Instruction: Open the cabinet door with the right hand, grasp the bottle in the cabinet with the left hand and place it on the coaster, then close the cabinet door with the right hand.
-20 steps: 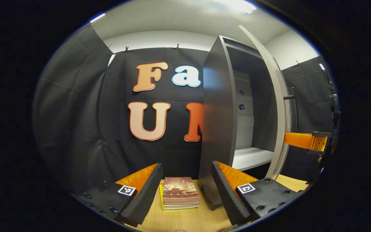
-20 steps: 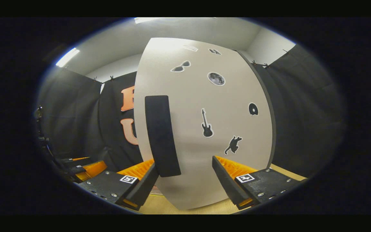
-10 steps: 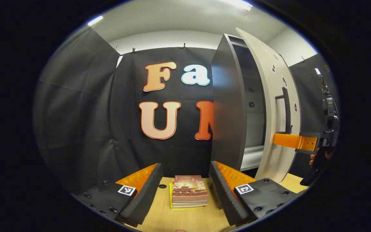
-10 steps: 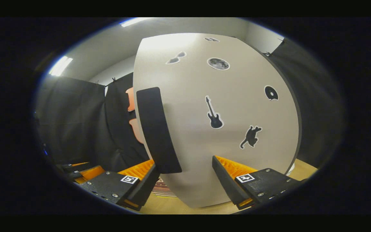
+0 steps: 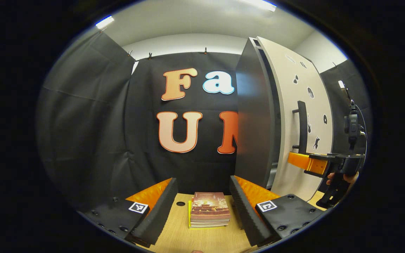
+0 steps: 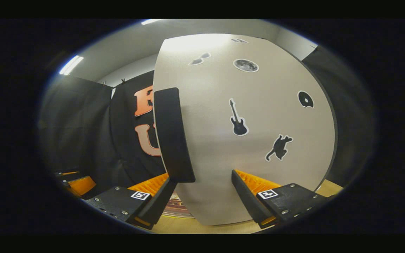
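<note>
Black cloth hangs around the booth, and a pale wooden table [image 5: 202, 240] runs across the bottom of the left gripper view. On it lies a short stack of books [image 5: 209, 210], flat, between the spread fingers of the left gripper [image 5: 202, 207], whose jaws stand wide apart with nothing in them; the gripper hovers above the books without touching them.

To the right stands a tall dark cabinet [image 5: 255, 119], its side panel facing the camera. The cabinet door [image 5: 294, 175] is pale grey and almost shut, with a narrow dark gap between it and the cabinet side. A black vertical handle [image 5: 302, 126] sits on the door's front, and small dark stickers dot the panel.

Farther right in the same view, the right gripper [image 5: 295, 160] reaches toward the door just below the handle, held by a hand [image 5: 343, 177] at the edge of the picture.

From the right gripper view, the door fills the middle, with a guitar sticker [image 6: 238, 117] and a cat sticker [image 6: 279, 147] on it. That gripper's jaws are open and empty, the handle's lower end just above its left finger; whether a fingertip touches the door I cannot tell.
</note>
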The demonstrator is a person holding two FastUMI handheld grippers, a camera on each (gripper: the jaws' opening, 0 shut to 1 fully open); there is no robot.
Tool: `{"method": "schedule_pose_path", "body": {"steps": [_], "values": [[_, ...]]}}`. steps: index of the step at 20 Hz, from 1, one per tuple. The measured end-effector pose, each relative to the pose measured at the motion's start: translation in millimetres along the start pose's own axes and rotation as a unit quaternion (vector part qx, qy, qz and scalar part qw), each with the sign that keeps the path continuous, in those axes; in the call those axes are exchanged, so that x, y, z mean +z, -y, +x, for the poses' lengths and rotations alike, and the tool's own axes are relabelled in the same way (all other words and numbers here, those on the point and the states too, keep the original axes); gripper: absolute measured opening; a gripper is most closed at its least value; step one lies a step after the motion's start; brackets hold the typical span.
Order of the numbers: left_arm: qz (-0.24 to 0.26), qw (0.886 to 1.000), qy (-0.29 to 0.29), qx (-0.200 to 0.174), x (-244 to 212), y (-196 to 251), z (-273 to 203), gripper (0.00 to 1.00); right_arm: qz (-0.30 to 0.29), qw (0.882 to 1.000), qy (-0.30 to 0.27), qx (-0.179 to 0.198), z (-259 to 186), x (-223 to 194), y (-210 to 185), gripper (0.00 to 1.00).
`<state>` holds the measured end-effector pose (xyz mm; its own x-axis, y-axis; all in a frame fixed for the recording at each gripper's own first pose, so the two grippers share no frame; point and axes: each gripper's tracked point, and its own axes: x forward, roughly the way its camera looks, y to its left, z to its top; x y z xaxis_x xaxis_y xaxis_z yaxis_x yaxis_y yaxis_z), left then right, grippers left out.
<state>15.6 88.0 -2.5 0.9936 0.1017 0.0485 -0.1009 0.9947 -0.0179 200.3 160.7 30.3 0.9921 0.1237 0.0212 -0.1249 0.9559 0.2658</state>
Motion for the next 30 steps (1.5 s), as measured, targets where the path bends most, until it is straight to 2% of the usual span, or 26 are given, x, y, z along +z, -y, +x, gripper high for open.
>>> {"method": "schedule_pose_path", "body": {"steps": [9,11,13,14,19,20,23,24,27,30], "values": [[-0.008,1.000,0.001,0.009,1,9,-16,0.96,-0.020,1.000,-0.006,0.008,4,-3,0,0.95],[-0.010,1.000,0.000,0.016,1,10,-22,0.96,-0.019,1.000,-0.007,0.010,6,-4,0,0.92],[-0.009,1.000,-0.003,0.023,0,9,-27,0.96,-0.020,1.000,-0.008,0.010,8,-5,1,0.95],[-0.008,1.000,-0.004,0.027,0,8,-30,0.96,-0.021,1.000,-0.008,0.011,9,-4,2,0.92],[0.002,0.999,-0.008,0.052,-1,4,-45,0.96,-0.021,0.999,-0.019,0.024,11,-10,2,0.95],[0.006,0.998,-0.008,0.057,0,3,-48,0.96,-0.018,0.999,-0.024,0.031,8,-11,0,0.92],[0.016,0.998,-0.004,0.064,6,1,-53,0.96,-0.027,0.999,-0.019,0.036,-15,-10,-2,0.99],[0.016,0.998,-0.002,0.061,7,2,-54,0.96,-0.033,0.999,-0.013,0.031,-27,-6,-2,0.95],[0.015,0.999,0.004,0.041,10,8,-55,0.96,-0.041,0.999,0.006,0.019,-59,10,-3,0.95],[0.010,1.000,0.008,0.013,12,15,-57,0.96,-0.043,0.999,0.025,-0.010,-94,29,1,0.95]]}}
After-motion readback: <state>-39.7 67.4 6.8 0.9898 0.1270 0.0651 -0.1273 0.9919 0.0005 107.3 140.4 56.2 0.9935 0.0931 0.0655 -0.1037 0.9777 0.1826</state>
